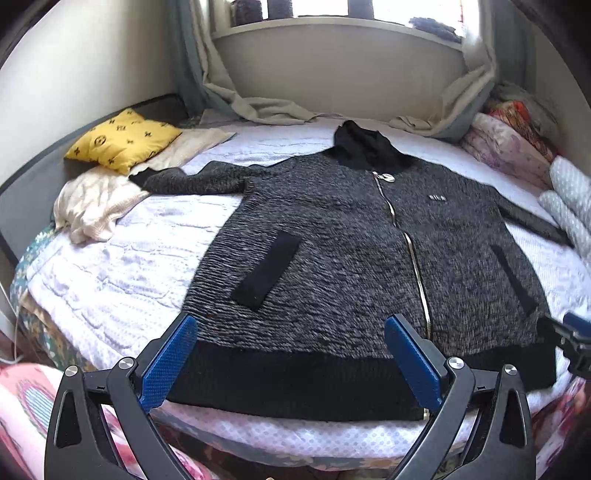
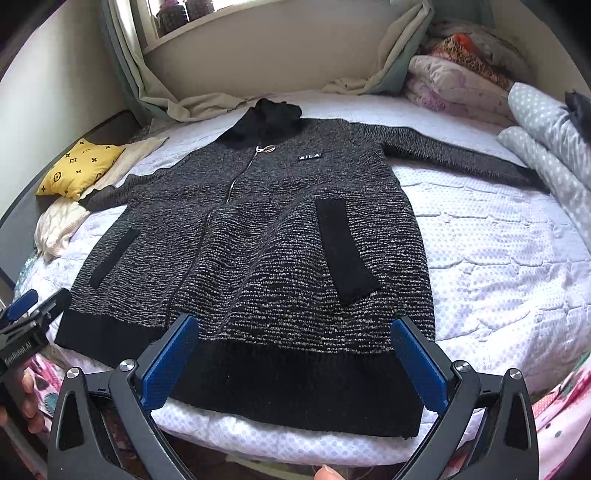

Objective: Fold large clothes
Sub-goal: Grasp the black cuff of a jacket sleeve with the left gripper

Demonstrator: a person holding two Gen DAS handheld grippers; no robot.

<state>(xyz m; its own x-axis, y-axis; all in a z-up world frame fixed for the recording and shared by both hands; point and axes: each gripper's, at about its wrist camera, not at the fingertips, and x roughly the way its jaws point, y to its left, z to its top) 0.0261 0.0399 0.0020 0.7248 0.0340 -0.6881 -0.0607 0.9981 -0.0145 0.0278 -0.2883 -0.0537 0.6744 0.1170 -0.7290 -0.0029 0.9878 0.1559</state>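
Daylight enters from the window (image 1: 332, 11) at the far wall, blown out to white glare in the left wrist view; the bed cover (image 1: 122, 266) is evenly and softly lit, with faint shadows; both views bend strongly at the edges, with dark corners; the jacket (image 2: 258, 229) is fairly sharp, though the far right edge of the left wrist view smears with blur

Grey-black marled cardigan (image 1: 332, 236) with black hem, yellow black-printed pillow (image 1: 123, 140), white dotted bedspread (image 2: 498, 258).

Bed (image 1: 110, 280) under spread jacket (image 1: 332, 236), yellow pillow (image 1: 122, 138)
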